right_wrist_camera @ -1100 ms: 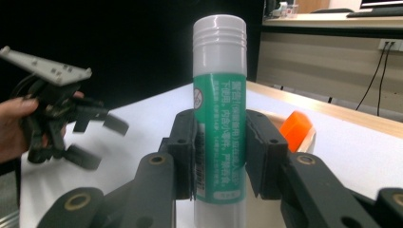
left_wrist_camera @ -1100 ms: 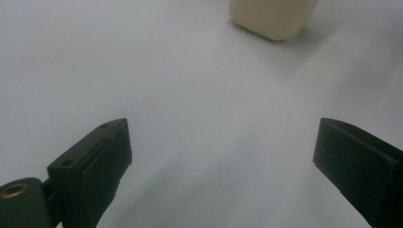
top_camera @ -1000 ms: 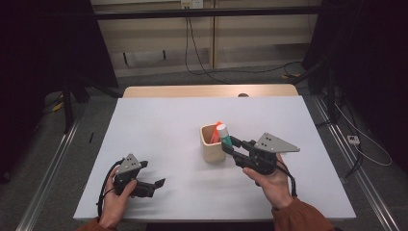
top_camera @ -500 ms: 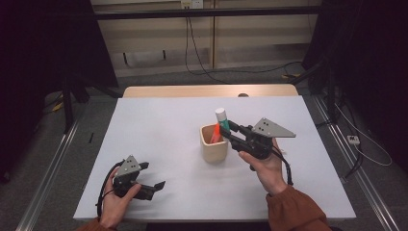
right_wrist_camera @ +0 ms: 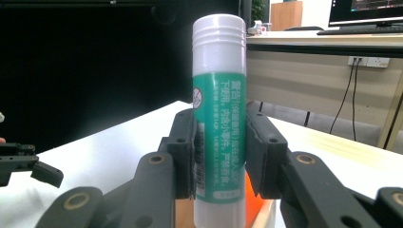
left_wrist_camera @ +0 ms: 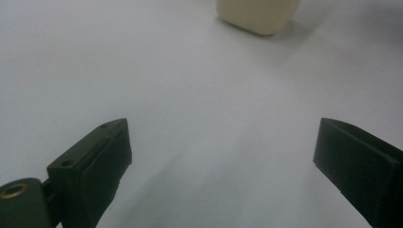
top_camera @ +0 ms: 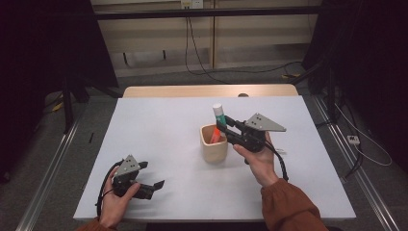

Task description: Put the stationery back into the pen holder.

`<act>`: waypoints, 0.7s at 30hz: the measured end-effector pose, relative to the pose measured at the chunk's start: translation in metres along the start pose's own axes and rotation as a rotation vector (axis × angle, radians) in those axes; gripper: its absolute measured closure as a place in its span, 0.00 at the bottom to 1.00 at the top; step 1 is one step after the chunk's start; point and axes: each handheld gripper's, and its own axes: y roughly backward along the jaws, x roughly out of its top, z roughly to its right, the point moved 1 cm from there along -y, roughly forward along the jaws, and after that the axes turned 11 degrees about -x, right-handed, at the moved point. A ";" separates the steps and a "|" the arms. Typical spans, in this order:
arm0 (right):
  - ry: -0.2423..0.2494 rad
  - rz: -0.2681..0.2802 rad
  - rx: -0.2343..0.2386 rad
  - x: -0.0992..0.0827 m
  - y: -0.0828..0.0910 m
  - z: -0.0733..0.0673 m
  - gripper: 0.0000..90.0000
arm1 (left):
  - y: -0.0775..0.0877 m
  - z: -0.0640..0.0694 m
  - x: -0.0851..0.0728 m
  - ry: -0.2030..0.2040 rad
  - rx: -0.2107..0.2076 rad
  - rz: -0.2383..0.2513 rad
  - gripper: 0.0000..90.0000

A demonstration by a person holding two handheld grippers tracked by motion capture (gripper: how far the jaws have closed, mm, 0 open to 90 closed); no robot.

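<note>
Green-labelled and white-capped, a smooth cylindrical plastic glue stick (right_wrist_camera: 219,118) is pinched upright between the matt black pads of the right gripper (right_wrist_camera: 220,156), whose jaws are pressed against its two sides. Ribbed rings are seen round the white cap, and small printed characters run down the glossy label. In the high view the stick (top_camera: 218,114) is held above the rim of a cream, rounded-square cup (top_camera: 214,143) with a smooth, dull surface, which stands near the middle of the white table (top_camera: 159,125). An orange object (top_camera: 215,134) is leaned inside this cup; its shape cannot be told. The right gripper (top_camera: 226,126) is carried by a hand in a rust-coloured sleeve (top_camera: 288,202) and is topped by a grey three-cornered plate.

The left gripper (top_camera: 153,185) is rested low at the near left of the table, well apart from the cup. In the left gripper view its black blocky jaws are spread wide over bare, even tabletop (left_wrist_camera: 199,118), with nothing between them, and the base of the cream cup (left_wrist_camera: 258,15) is seen farther off.
</note>
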 end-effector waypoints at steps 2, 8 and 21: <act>0.004 -0.002 0.009 -0.001 -0.001 -0.001 0.74 | 0.000 0.000 0.000 0.005 -0.002 0.001 0.06; 0.024 -0.022 0.018 -0.009 -0.011 -0.006 0.74 | 0.000 0.000 0.000 0.005 -0.001 -0.002 0.06; 0.040 -0.045 0.013 -0.025 -0.013 -0.006 0.74 | 0.002 -0.001 0.000 -0.002 0.007 0.022 0.06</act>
